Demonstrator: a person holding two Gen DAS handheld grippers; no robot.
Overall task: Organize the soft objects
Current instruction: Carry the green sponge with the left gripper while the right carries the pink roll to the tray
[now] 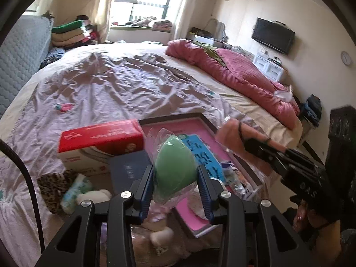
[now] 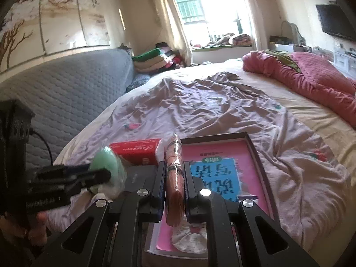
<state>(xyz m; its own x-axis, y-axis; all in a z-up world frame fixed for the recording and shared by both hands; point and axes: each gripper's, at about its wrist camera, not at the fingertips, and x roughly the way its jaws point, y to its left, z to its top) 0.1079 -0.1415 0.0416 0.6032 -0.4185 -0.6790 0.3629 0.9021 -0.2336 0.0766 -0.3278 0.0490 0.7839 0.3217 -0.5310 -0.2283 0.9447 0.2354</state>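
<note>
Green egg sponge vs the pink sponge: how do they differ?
The green egg sponge is rounded and plump; the pink sponge is flat and thin. The green one sits in the left gripper, the pink one edge-on in the right gripper. Both are plastic-wrapped and held above the bed.

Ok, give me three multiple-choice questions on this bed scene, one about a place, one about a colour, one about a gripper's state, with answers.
1. Where does the red-topped cardboard box sit?
A on the wrinkled lilac bedsheet
B on the windowsill
C on the folded pink quilt

2. What colour is the plastic-wrapped egg-shaped sponge?
A yellow
B green
C black

3. How is the right gripper?
A wide open
B shut on the wrapped salmon-pink flat pad
C out of view

Answers: 1 A, sheet surrounds it; 2 B, green between the left gripper; 3 B, pads clamp it.
</note>
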